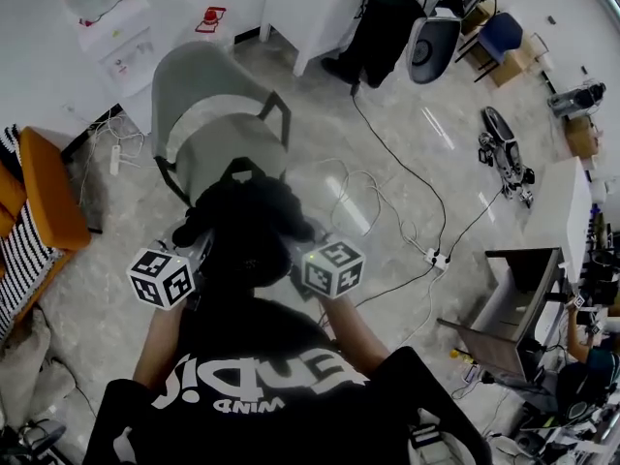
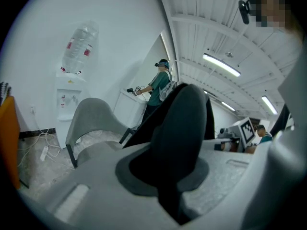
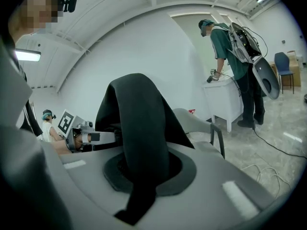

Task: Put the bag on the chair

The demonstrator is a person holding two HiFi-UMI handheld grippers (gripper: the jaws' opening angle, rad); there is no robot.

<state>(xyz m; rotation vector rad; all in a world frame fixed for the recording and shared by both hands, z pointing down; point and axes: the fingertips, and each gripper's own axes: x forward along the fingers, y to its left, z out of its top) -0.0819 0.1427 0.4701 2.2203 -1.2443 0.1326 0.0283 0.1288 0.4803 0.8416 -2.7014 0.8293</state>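
Note:
A black bag (image 1: 247, 226) hangs between my two grippers, just in front of a grey chair (image 1: 208, 105) with black legs. The bag overlaps the near edge of the chair's seat in the head view. My left gripper (image 1: 197, 247) is shut on a black strap of the bag (image 2: 180, 138), which rises from between its jaws. My right gripper (image 1: 302, 252) is likewise shut on a black strap (image 3: 141, 138). The chair (image 2: 91, 123) shows beyond the left strap, and its armrest (image 3: 211, 128) shows behind the right one. The bag hides both sets of fingertips in the head view.
An orange seat (image 1: 44, 187) with a striped cloth stands at the left. A water dispenser (image 1: 116, 37) and a white table (image 1: 310, 8) line the far wall, and a person (image 1: 383, 17) stands at the table. Cables (image 1: 387, 211) and a power strip (image 1: 438, 258) lie on the floor at the right, near a desk (image 1: 513, 308).

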